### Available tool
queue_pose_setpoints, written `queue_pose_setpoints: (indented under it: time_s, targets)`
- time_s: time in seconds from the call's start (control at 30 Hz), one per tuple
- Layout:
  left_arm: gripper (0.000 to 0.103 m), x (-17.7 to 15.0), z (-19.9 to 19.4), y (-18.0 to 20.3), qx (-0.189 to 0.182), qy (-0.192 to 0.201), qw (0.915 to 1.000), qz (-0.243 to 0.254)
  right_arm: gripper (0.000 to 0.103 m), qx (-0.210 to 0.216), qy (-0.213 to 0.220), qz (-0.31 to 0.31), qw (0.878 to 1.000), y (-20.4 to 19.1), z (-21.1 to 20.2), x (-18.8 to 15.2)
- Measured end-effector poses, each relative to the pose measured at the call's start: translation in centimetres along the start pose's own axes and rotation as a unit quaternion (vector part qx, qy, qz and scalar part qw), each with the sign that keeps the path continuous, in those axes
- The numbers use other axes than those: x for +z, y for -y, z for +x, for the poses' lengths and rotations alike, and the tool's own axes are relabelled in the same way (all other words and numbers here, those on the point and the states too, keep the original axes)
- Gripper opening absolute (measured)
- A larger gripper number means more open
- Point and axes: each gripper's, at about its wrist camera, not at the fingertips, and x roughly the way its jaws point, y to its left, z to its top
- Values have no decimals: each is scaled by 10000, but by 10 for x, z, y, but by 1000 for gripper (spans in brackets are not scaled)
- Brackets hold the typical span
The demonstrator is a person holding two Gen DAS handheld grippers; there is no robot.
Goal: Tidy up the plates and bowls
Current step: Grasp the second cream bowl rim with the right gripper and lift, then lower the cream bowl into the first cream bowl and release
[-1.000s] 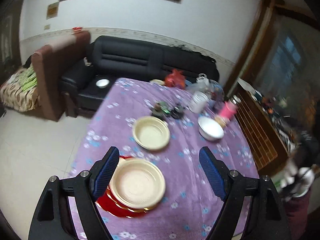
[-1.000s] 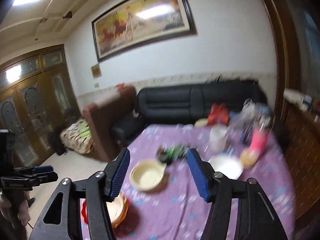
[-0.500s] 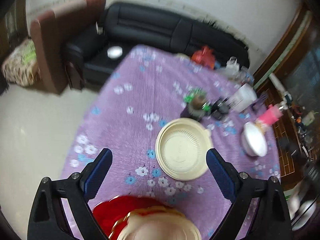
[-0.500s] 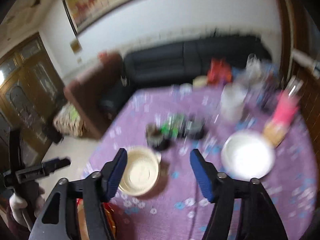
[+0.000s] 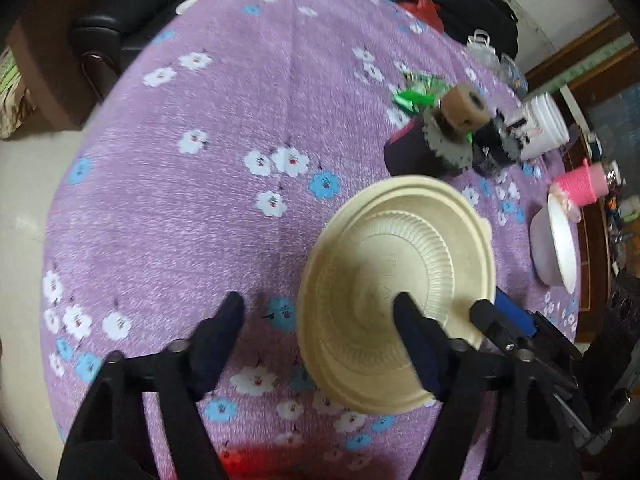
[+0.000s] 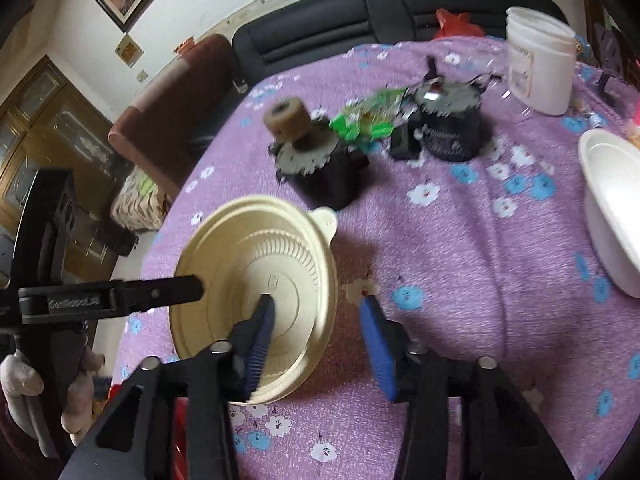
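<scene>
We have both grippers down at the cream bowl [image 5: 396,292], which sits on the counter [image 5: 224,128] under a purple cloth with white and blue flowers. The bowl is shallow and ribbed, with a small tab on its rim.

Our left gripper [image 5: 318,320] straddles the bowl's rim: one of its fingers [image 5: 416,336] reaches inside the bowl, the other stands outside over the cloth. Its jaws have just been closing, yet they are plainly apart and the outer one is clear of the bowl wall.

Our right gripper [image 6: 320,320] does the same on the opposite side — one blue-padded finger inside the bowl, the other outside over the cloth beside the rim. These jaws have also just been closing. The rim lies between them, and a gap shows on the outer side; whether the inner pad touches the bowl we cannot tell through the motion blur.

Beyond the cream bowl stand two dark round objects [image 6: 320,160] with toothed edges, a crumpled green wrapper [image 6: 368,120] between them, and a white tub [image 6: 540,60] farther back. A white bowl [image 6: 612,204] rests well apart, near the counter's edge, with a pink cup [image 5: 580,184] just behind it. A sliver of red [image 5: 240,460] shows at the bottom of the left wrist view.
</scene>
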Motion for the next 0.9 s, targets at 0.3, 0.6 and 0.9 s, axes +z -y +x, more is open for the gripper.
queue_pose_setpoints:
  time_s: [0.3, 0.6, 0.9]
  targets:
    - [20, -3, -8, 9, -52, -18, 9996, 290, 17, 128, -75, 90, 9998, 1, 7, -7]
    - [20, -39, -92, 15, 177, 692, 9971, 253, 16, 341, 592, -273, 9973, -39, -68, -16]
    - [20, -140, -157, 7, 446, 1239, 9912, 134, 16, 686, 671, -787, 9923, -95, -118, -65]
